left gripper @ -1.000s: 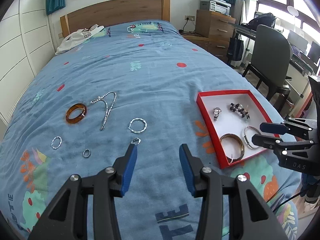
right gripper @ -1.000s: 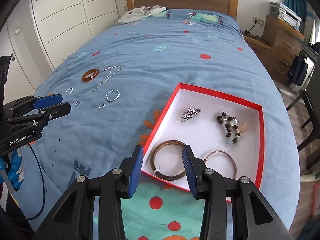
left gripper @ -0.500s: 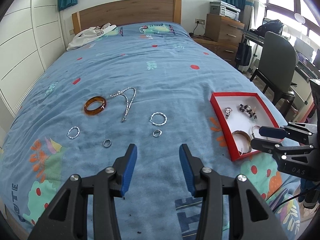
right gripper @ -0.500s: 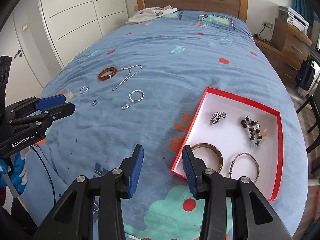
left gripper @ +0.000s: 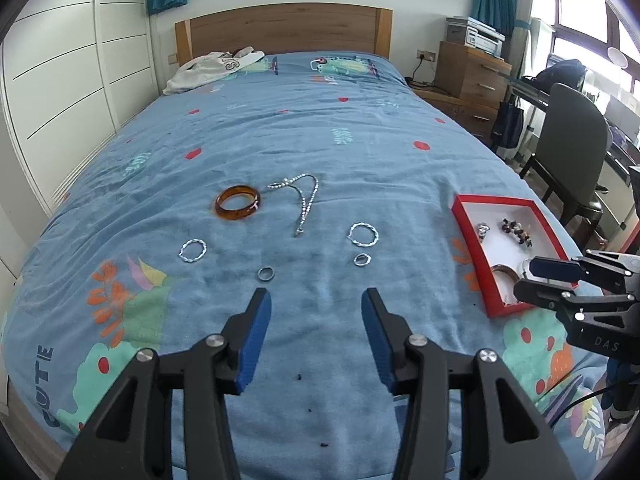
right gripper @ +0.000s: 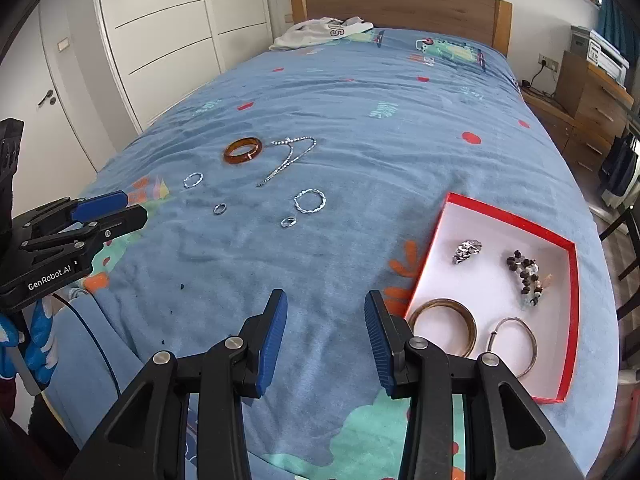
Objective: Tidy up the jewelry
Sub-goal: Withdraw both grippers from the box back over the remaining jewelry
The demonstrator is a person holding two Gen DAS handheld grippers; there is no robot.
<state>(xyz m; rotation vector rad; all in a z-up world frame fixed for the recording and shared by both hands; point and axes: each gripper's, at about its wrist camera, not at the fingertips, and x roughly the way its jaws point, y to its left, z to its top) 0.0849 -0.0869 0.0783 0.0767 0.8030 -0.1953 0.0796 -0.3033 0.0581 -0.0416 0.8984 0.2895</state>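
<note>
Loose jewelry lies on the blue bedspread: an amber bangle (left gripper: 237, 202), a silver chain necklace (left gripper: 303, 200), a twisted silver bracelet (left gripper: 363, 234), a smaller twisted ring (left gripper: 192, 249) and two small rings (left gripper: 266, 274) (left gripper: 362, 259). A red-rimmed white tray (right gripper: 571, 280) at the right holds a bronze bangle (right gripper: 443, 327), a thin hoop (right gripper: 514, 340), a bead bracelet (right gripper: 525, 272) and a silver piece (right gripper: 466, 250). My left gripper (left gripper: 316, 328) is open and empty, short of the small rings. My right gripper (right gripper: 326, 332) is open and empty, left of the tray.
A white garment (left gripper: 216, 67) lies by the wooden headboard (left gripper: 280, 32). White wardrobe doors (right gripper: 160, 40) line the left side. A wooden dresser (left gripper: 472, 76) and a dark chair (left gripper: 572, 152) stand right of the bed.
Both grippers have pulled back and up from the bed, so more of it shows. The right gripper has shifted left off the tray. Both stay open and empty.
</note>
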